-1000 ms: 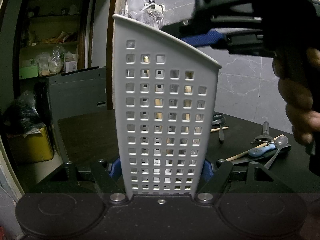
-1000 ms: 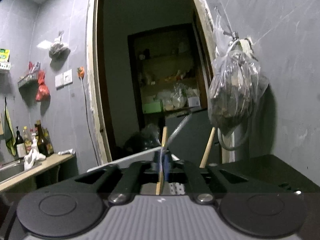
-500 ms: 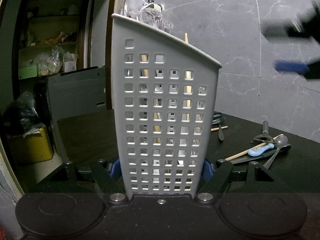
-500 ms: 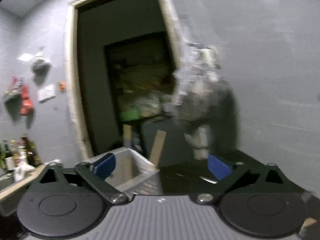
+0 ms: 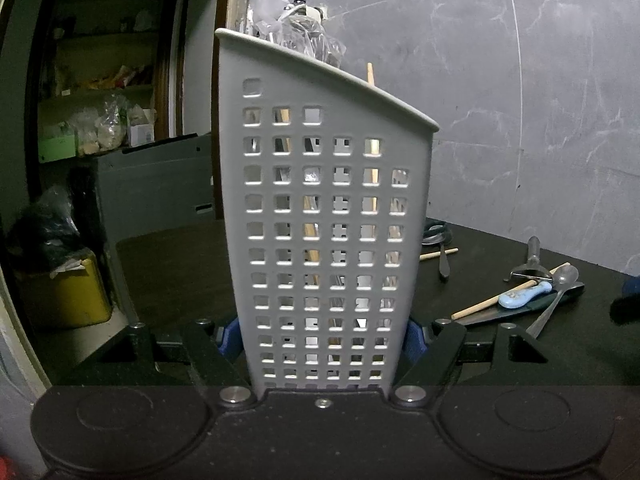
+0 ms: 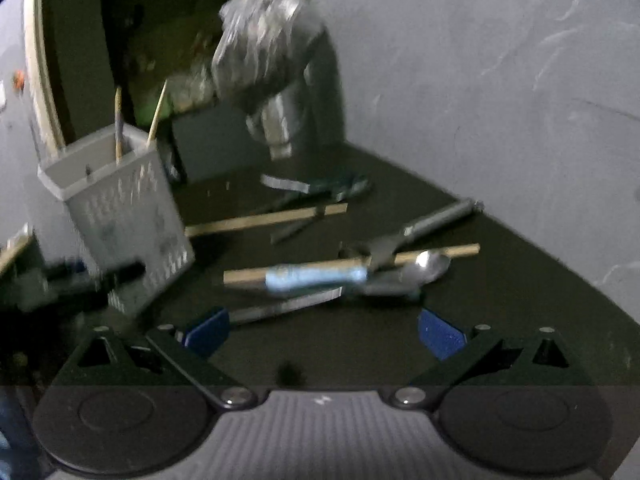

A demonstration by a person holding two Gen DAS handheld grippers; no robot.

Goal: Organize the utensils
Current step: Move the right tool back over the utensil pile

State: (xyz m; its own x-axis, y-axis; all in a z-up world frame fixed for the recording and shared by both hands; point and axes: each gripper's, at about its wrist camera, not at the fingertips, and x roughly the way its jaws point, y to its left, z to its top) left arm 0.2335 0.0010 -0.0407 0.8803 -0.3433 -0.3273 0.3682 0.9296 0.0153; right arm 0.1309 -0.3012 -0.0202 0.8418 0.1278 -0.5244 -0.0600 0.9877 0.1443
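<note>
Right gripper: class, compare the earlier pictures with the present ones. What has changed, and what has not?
The right gripper let go of the chopstick it held over the white holder, its jaws have just been opening, and it swung down toward the utensils on the table. The left gripper stays clamped on the holder.

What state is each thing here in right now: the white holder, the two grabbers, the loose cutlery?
White perforated holder: upright, clamped, chopsticks inside.
Left gripper: jaws shut on the holder.
Right gripper: jaws wide open, empty.
Metal spoon: lying on the table.
Blue-handled utensil: lying in the pile.
</note>
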